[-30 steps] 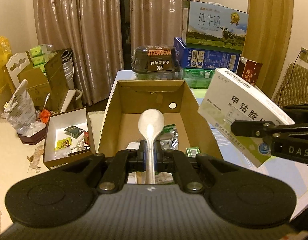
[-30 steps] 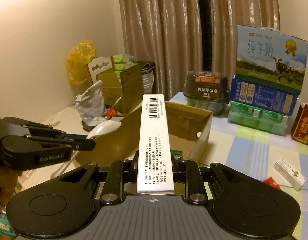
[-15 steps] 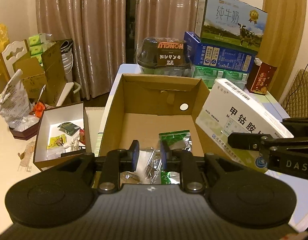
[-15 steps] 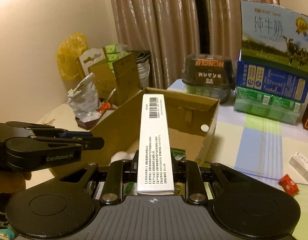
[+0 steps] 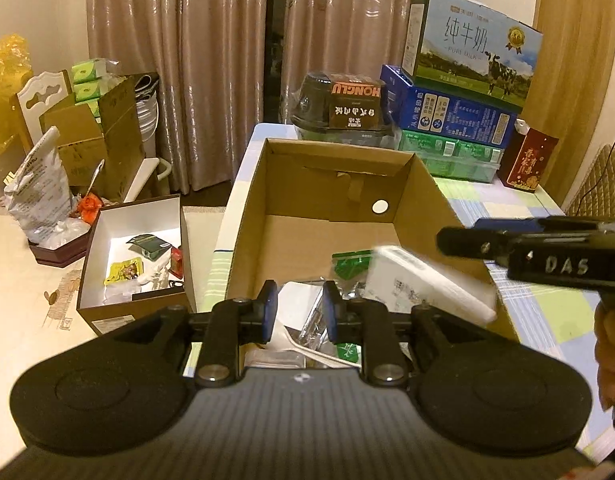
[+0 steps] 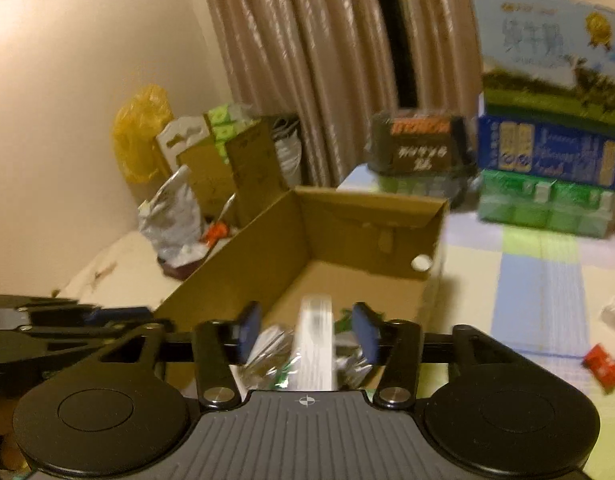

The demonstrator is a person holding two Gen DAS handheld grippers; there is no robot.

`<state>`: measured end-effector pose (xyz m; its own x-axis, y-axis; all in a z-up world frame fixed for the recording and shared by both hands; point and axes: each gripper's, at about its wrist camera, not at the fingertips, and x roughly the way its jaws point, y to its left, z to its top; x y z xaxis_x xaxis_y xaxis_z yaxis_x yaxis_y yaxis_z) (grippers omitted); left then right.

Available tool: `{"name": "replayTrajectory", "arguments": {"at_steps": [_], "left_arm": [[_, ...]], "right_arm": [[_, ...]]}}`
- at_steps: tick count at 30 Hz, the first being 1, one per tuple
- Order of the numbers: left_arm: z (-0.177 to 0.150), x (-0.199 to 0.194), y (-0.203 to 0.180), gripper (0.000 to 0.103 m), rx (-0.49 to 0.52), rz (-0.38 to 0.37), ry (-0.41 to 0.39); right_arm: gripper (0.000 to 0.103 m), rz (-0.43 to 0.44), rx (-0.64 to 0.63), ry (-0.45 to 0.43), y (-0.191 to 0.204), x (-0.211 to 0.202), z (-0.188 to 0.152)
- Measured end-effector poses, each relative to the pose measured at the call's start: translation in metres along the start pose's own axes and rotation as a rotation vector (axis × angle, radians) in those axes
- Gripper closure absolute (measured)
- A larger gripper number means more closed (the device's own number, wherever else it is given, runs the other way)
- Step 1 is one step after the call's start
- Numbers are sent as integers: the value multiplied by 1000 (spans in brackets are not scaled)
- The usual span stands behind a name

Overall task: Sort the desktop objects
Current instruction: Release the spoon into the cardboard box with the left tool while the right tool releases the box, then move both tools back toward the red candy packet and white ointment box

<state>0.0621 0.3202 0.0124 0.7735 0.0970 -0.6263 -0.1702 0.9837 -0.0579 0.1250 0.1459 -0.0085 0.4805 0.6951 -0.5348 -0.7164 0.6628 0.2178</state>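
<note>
- The right gripper (image 6: 307, 330) has spread its jaws and let go; the white medicine box (image 5: 423, 284) it clamped half a second ago now sits blurred, tilted, inside the cardboard box (image 5: 419, 184).
- The left gripper (image 5: 296, 307) stays parted and empty — its spoon (image 5: 303, 346) already lies among the foil packets (image 6: 267, 350).
- One cardboard box, one medicine box inside, one spoon — two grippers.

Bare far half of cardboard box (image 5: 419, 184); near half seemingly cluttered with packets (image 5: 347, 264).
</note>
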Motion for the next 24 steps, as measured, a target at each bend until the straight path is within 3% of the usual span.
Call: {"name": "replayTrajectory", "arguments": {"at_steps": [4, 9, 14, 24], "left_arm": [[-2, -10, -6, 80, -2, 1, -2], [-4, -25, -23, 70, 2, -14, -12], [-6, -41, -45, 64, 17, -24, -15], [-5, -66, -97, 37, 66, -55, -37]], "right_arm": [[50, -16, 3, -5, -10, -17, -1], [34, -43, 32, -17, -26, -50, -11], [26, -65, 33, -42, -35, -90, -24], [4, -108, 27, -60, -61, -152, -41]]}}
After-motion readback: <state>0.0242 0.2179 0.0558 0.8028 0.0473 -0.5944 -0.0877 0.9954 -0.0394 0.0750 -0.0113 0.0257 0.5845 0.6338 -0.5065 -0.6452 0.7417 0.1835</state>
